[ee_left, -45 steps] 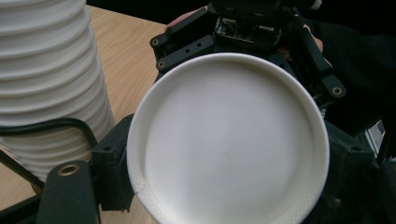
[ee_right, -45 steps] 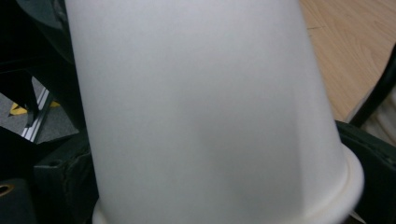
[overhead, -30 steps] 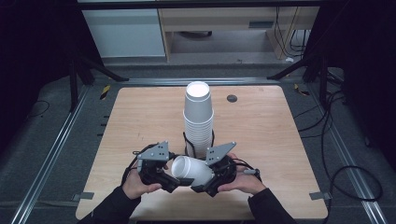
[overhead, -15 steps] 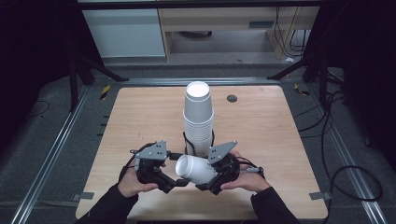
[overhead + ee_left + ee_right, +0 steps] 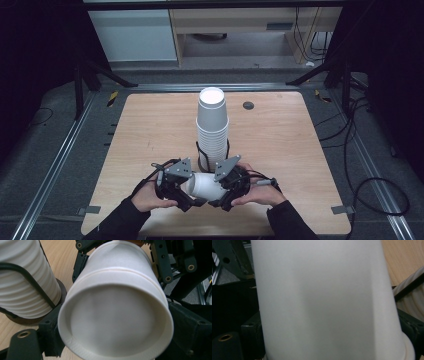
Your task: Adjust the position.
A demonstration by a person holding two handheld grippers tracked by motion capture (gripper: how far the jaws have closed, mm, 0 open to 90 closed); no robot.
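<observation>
A white paper cup (image 5: 202, 185) lies on its side near the table's front edge, held between both grippers. My left gripper (image 5: 192, 196) is shut on its base end, and the recessed bottom (image 5: 117, 322) faces that camera between the black fingers (image 5: 30, 342). From the other side, my right gripper (image 5: 216, 196) is shut on the rim end. The cup's wall (image 5: 324, 302) narrows away from that camera. A tall stack of white cups (image 5: 212, 125) stands upright just behind the grippers in a black wire holder (image 5: 202, 159).
The wooden table (image 5: 150, 125) has bare room left and right of the stack. A small dark round disc (image 5: 248, 105) sits at the back right. Metal rails and cables run along the floor on both sides.
Both grippers have drawn a little closer together around the cup, so less of it shows between them. The stack has not moved.
</observation>
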